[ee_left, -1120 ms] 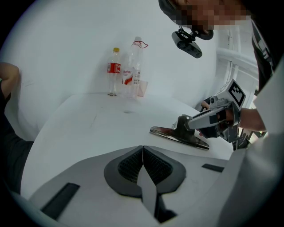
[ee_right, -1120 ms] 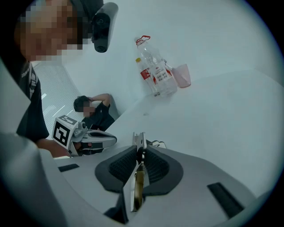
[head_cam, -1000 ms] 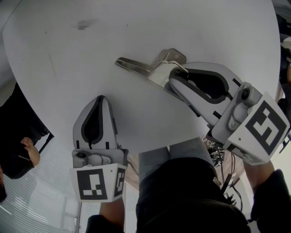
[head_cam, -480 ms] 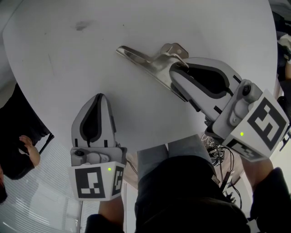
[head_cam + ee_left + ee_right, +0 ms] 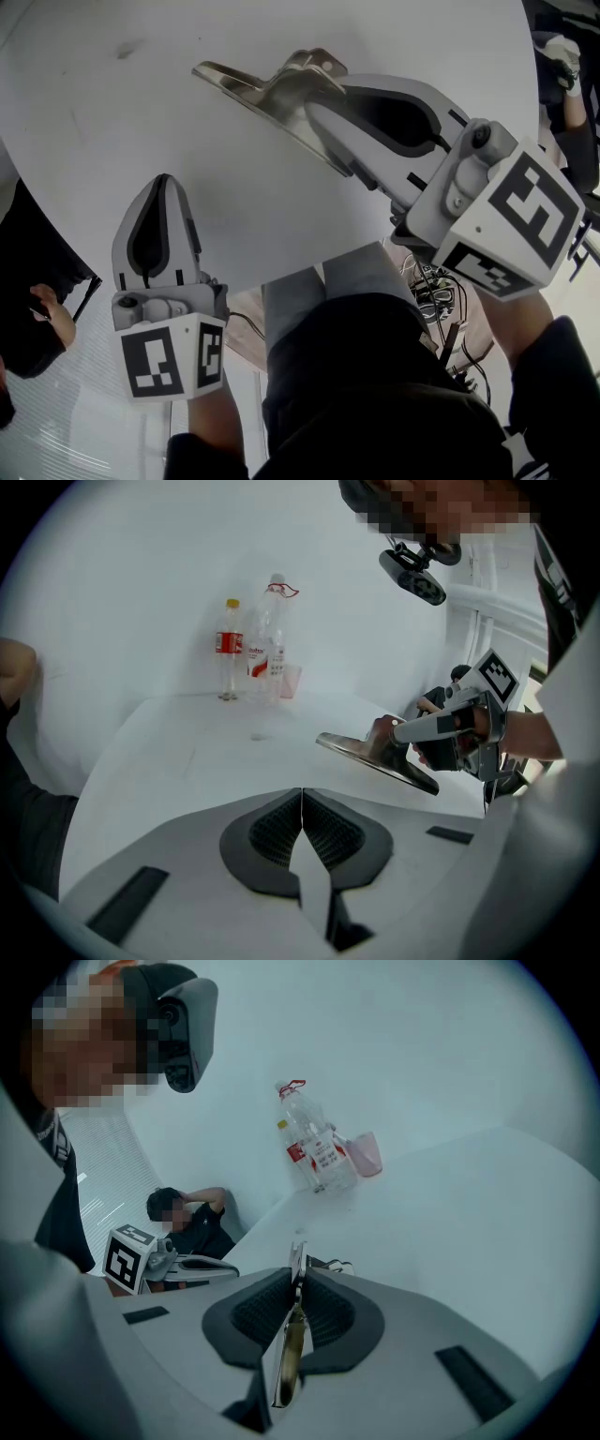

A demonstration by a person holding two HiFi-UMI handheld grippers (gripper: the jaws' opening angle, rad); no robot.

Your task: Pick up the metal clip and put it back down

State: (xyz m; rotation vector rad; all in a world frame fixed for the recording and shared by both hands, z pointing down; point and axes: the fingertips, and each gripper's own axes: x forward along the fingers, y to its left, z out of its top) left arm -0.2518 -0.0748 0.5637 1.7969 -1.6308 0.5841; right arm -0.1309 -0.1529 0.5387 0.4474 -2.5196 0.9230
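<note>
The right claw is clamped on the metal clip. Its jaws have just been closing, and the clip's thin handle is pinched between the pads. The clip slants over the white tabletop, apparently raised off it, with its long end pointing left. The left claw sits over the tabletop's near edge, jaws together with nothing between them.
</note>
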